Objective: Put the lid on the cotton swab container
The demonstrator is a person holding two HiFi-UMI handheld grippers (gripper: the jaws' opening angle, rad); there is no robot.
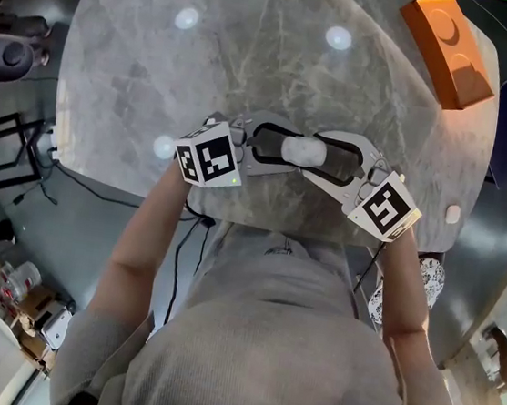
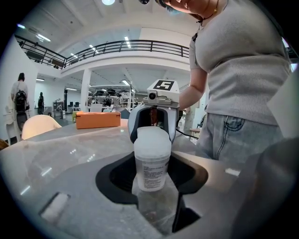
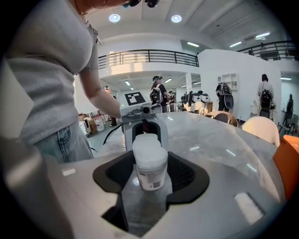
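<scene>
The cotton swab container (image 1: 302,151) is a small white tub with a printed label, and it wears a frosted lid (image 2: 153,142). It stands upright near the front edge of the marble table (image 1: 253,59). My left gripper (image 1: 286,148) comes at it from the left and my right gripper (image 1: 322,155) from the right, tips facing each other. In the left gripper view the container (image 2: 152,163) fills the narrow far end of the jaws. The right gripper view shows the container (image 3: 150,168) the same way. Both pairs of jaws close against its sides.
An orange box (image 1: 448,49) lies at the table's far right. A small white piece (image 1: 453,213) sits by the right edge. The person's body is just behind the front edge. Pale chairs (image 3: 261,128) stand beyond the table.
</scene>
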